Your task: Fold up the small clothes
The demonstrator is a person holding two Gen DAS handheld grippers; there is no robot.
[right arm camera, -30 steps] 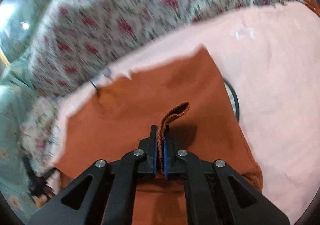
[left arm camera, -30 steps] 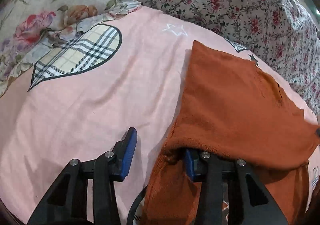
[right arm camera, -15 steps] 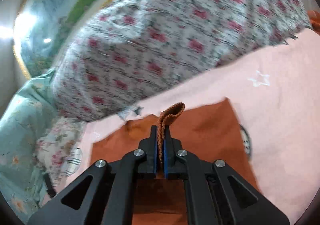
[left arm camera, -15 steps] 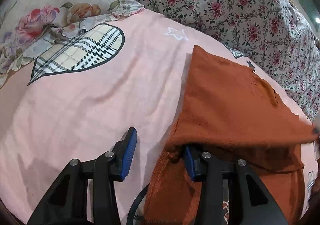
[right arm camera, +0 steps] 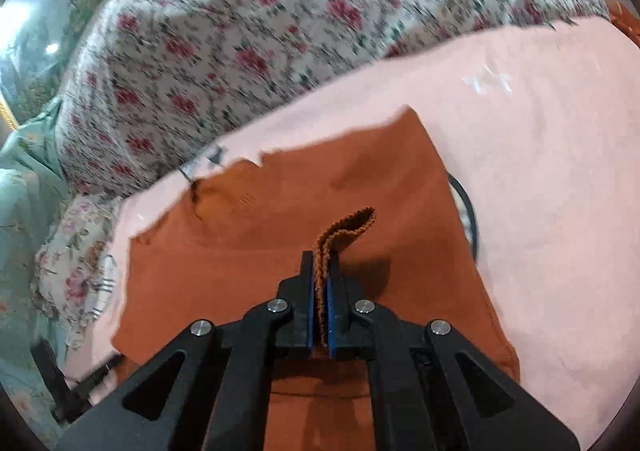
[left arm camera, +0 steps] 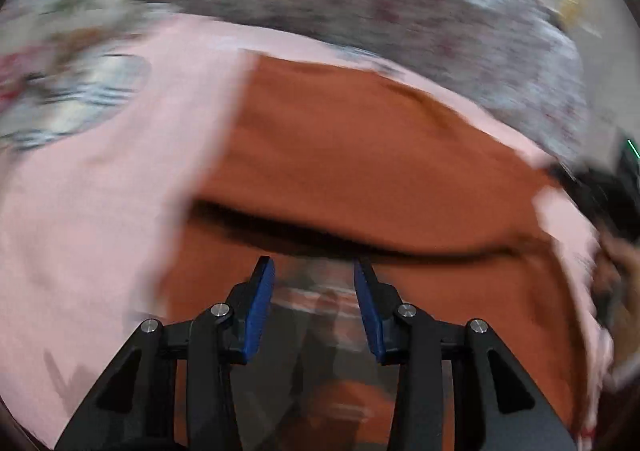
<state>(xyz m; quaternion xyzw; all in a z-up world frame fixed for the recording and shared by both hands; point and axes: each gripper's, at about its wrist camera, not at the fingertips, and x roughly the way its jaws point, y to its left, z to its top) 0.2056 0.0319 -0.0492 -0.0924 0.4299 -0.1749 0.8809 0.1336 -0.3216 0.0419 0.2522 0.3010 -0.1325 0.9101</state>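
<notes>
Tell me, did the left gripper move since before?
Yes. The left gripper slid right, off the pink sheet and over the orange cloth. Its jaws have just been closing, with nothing between them.

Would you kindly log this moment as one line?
left gripper: open, closing, empty | right gripper: shut on orange garment edge | pink sheet beneath

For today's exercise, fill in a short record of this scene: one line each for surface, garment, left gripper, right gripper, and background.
surface: pink sheet with a plaid heart print
garment: rust-orange garment, folded over on itself, lying on the sheet
left gripper: open above the garment, nothing between the pads; jaws have just been closing
right gripper: shut on a fold of the garment's edge
background: floral bedding; left view is blurred
</notes>
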